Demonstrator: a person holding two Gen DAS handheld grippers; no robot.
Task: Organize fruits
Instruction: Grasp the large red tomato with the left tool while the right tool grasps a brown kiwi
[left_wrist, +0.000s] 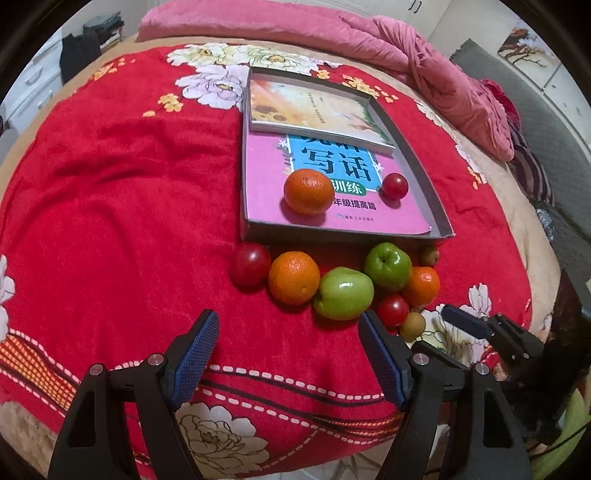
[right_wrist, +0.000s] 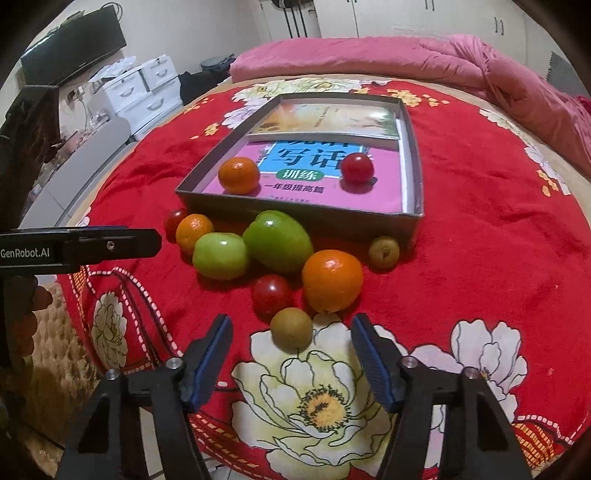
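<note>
A grey box (left_wrist: 340, 233) (right_wrist: 295, 211) on the red bedspread holds two books, an orange (left_wrist: 308, 191) (right_wrist: 239, 175) and a red fruit (left_wrist: 394, 186) (right_wrist: 357, 168). In front of the box lie loose fruits: two green apples (left_wrist: 344, 293) (right_wrist: 278, 240), oranges (left_wrist: 294, 277) (right_wrist: 332, 280), red fruits (left_wrist: 250, 264) (right_wrist: 272, 293) and small brown fruits (left_wrist: 412, 326) (right_wrist: 291, 329). My left gripper (left_wrist: 288, 325) is open and empty, just short of the pile. My right gripper (right_wrist: 291, 326) is open, with the nearest brown fruit between its fingertips.
A pink quilt (left_wrist: 406, 44) (right_wrist: 461, 62) lies along the far side of the bed. White drawers (right_wrist: 144, 88) and a dark screen (right_wrist: 74, 44) stand off the bed to the left. The bedspread's front edge runs just below both grippers.
</note>
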